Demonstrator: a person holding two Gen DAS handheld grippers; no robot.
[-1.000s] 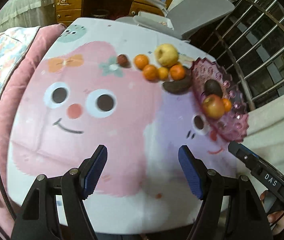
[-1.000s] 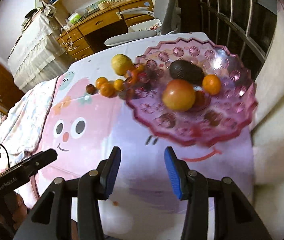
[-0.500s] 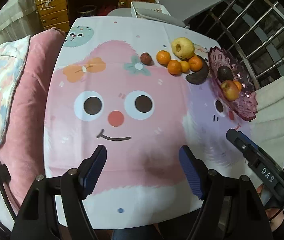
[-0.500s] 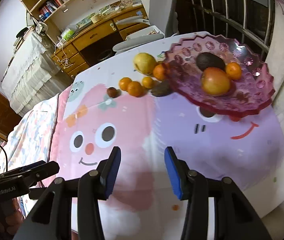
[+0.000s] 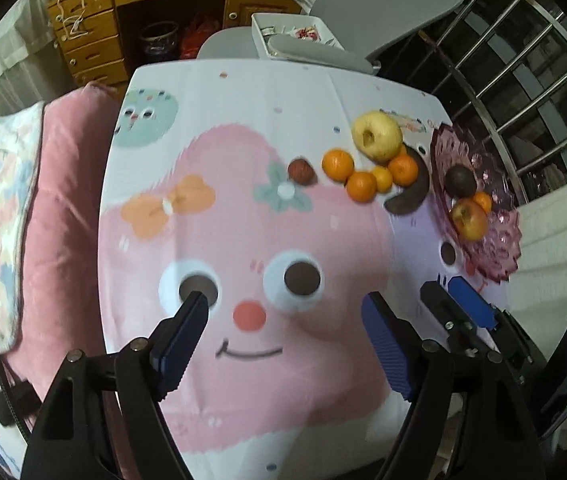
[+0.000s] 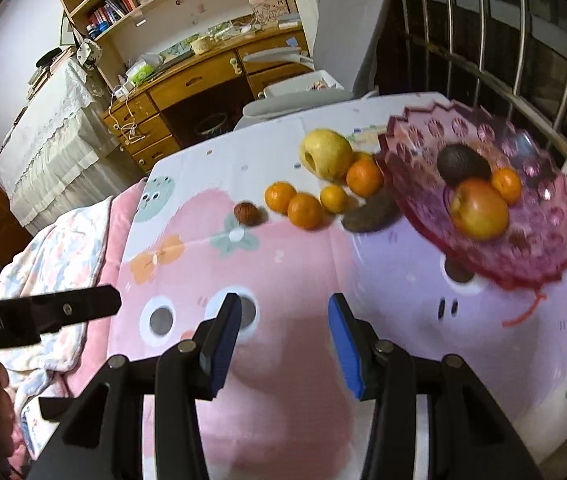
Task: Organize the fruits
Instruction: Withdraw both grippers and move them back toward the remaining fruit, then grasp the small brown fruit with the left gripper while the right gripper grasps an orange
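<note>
A pink glass dish [image 6: 539,236] at the table's right edge holds a red-yellow apple [image 6: 479,210], a dark avocado [image 6: 463,164] and a small orange [image 6: 506,185]; the dish also shows in the left wrist view [image 5: 501,240]. Loose on the cloth to its left lie a yellow apple [image 6: 325,154], several oranges [image 6: 304,210], a dark fruit [image 6: 369,216] and a small brown fruit [image 6: 246,213]. My left gripper [image 5: 283,336] and right gripper [image 6: 283,340] are both open and empty, above the near half of the table.
The table wears a pink cartoon-face cloth [image 5: 243,240]. A pink cushion and quilt [image 5: 43,200] lie at the left. A grey chair [image 5: 323,48] and wooden drawers [image 5: 95,40] stand behind. A metal railing [image 5: 523,80] runs at the right.
Both grippers have drawn back and risen from the dish and fruit, so more of the table shows. Both stay open. No fruit has moved.
</note>
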